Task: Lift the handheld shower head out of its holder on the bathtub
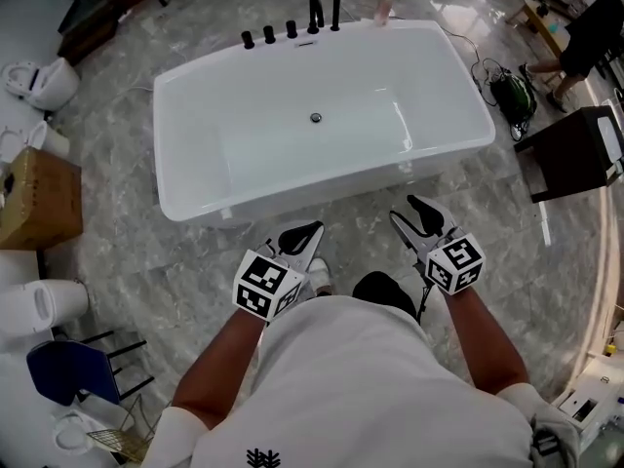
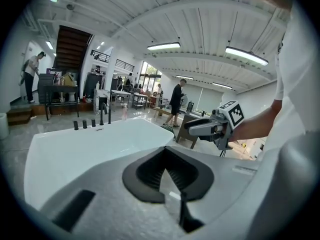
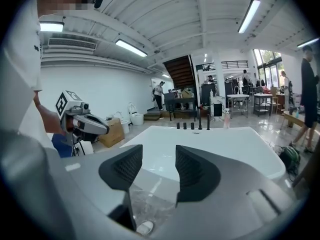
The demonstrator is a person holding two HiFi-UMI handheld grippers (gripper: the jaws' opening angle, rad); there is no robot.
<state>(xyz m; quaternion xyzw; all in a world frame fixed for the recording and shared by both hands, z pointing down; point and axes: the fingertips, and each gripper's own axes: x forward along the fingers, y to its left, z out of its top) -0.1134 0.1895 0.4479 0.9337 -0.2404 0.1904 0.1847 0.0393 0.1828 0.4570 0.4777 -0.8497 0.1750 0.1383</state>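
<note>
A smooth, glossy white bathtub (image 1: 244,154) gleams beyond matt grey plastic fingers (image 3: 235,194) faced with ribbed black pads (image 3: 122,171). Black fittings (image 1: 291,29) line its rim farthest from the fingers. Beneath them lies a polished grey stone-look floor (image 1: 175,261), and far to their left a brown cardboard box (image 1: 39,198).

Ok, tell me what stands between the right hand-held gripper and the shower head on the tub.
Only the white rectangular bathtub itself: its basin spans the gap from the right hand-held gripper to the slim black shower head on the far rim.
</note>
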